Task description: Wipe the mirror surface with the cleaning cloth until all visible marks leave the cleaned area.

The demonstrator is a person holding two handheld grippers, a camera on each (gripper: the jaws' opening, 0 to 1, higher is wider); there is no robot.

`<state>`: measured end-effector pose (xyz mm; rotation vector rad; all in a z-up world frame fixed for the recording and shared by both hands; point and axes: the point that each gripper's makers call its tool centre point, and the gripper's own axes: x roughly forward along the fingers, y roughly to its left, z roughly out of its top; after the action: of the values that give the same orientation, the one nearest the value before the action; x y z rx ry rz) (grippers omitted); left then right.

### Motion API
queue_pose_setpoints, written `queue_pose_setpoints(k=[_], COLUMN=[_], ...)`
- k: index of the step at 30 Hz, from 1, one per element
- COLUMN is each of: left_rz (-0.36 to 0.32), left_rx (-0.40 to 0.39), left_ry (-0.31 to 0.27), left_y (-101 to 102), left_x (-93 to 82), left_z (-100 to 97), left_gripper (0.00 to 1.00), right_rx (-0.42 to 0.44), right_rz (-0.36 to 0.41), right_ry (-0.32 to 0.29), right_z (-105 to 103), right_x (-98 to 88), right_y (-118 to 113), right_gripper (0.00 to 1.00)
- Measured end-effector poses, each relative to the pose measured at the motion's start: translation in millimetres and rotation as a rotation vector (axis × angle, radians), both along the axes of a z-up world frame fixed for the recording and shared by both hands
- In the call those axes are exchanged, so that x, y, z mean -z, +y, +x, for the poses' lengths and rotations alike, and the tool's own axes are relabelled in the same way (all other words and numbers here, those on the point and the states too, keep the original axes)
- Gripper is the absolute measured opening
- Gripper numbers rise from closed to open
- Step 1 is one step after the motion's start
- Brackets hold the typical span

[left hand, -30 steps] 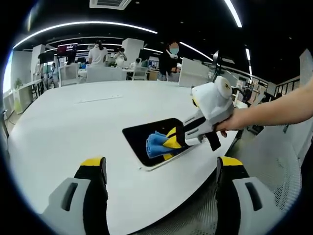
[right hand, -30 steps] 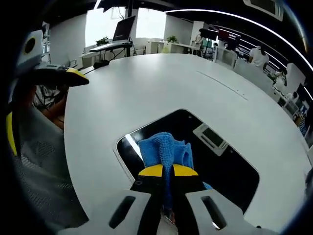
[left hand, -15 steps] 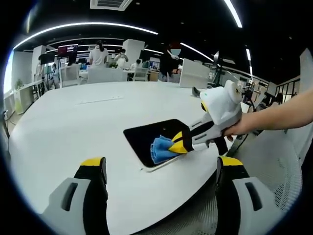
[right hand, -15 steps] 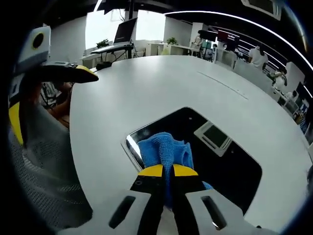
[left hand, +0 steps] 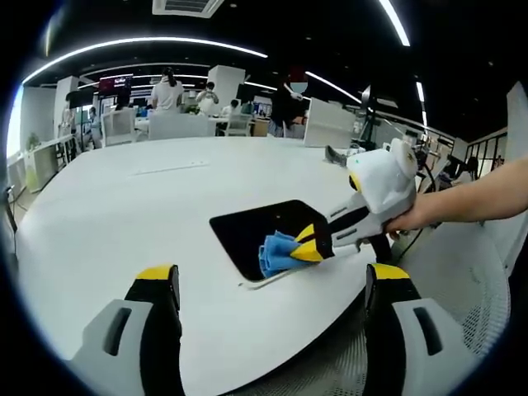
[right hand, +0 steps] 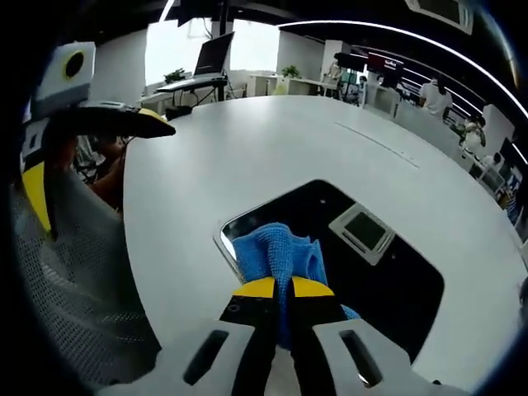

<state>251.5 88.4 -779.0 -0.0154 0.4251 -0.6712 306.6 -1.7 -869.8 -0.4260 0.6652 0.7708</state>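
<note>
While right claw (right hand: 279, 286) pinches blue cloth (right hand: 276, 256) on mirror (right hand: 388, 280), left claw (left hand: 272, 285) gapes wide w/ nothing, its view alone catching hand (left hand: 406, 221).

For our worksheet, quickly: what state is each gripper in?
Left gripper: open, holding nothing.
Right gripper: shut on the blue cloth, over the mirror.

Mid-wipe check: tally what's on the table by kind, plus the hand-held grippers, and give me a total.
Mirror: 1
Blue cleaning cloth: 1
Hand-held grippers: 2, left open over the table edge, right shut on the cloth
Total: 4
</note>
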Motion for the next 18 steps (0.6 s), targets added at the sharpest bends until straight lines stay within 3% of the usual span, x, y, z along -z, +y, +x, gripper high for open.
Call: queue_pose_setpoints(k=[9, 15, 18], left_rz=[0.008, 0.012, 0.015], left_rx=[0.009, 0.011, 0.009], left_ry=[0.008, 0.015, 0.015], left_y=[-1.6, -1.5, -1.1], left_x=[1.8, 2.9, 3.3], left_z=[-1.1, -1.3, -1.2], left_gripper=[0.92, 0.92, 0.92], right_rx=[-0.006, -0.088, -0.083], right_rz=[0.002, -0.060, -0.050], right_ry=[0.023, -0.036, -0.031], right_z=[1.3, 0.1, -0.3], right_x=[-1.9, -4.0, -5.6], right_y=[0.0, 1.6, 0.6], right_gripper=[0.00, 0.00, 0.00])
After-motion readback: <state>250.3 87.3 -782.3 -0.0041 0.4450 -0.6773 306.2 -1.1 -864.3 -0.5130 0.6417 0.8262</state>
